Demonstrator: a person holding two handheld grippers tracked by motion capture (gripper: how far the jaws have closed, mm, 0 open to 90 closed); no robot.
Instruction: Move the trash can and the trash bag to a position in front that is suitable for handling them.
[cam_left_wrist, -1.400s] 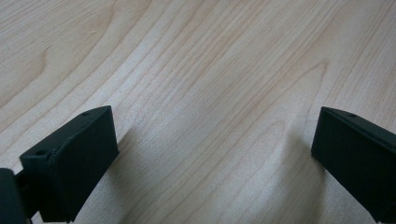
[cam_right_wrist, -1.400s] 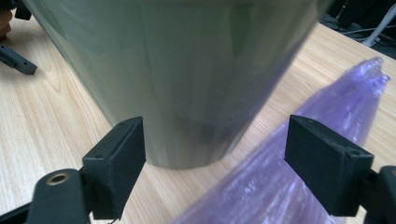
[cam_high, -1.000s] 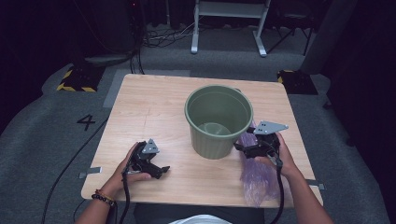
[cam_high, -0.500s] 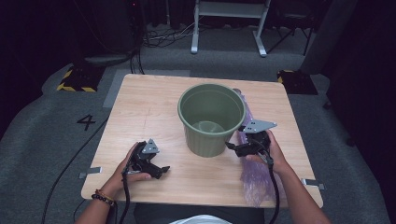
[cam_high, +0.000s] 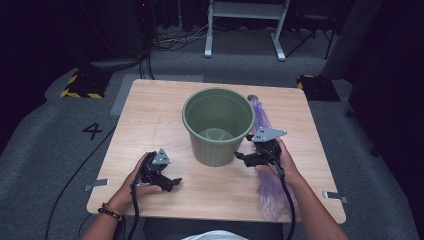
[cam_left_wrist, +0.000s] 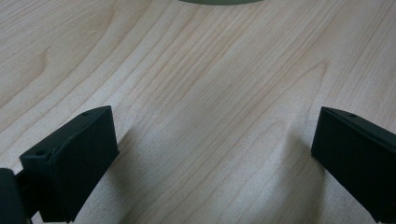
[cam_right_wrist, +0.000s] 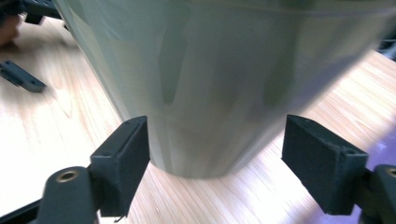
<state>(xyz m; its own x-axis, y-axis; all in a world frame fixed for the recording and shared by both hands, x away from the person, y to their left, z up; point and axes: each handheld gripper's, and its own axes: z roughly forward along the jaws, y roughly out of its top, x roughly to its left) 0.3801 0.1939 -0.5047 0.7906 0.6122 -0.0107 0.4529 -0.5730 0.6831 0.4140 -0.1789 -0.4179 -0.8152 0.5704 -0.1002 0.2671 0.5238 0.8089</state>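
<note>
Green bucket (cam_high: 218, 125), one, beside one purple bag (cam_high: 270, 187); both grippers' fingers (cam_left_wrist: 70, 158) spread, holding nothing.

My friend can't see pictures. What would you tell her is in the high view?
A green bucket stands on a wooden table, with a person's hand-held gripper on each side. The right hand-held gripper is open near the bucket's base, over a purple plastic bag; the left hand-held gripper rests open on the table.
</note>
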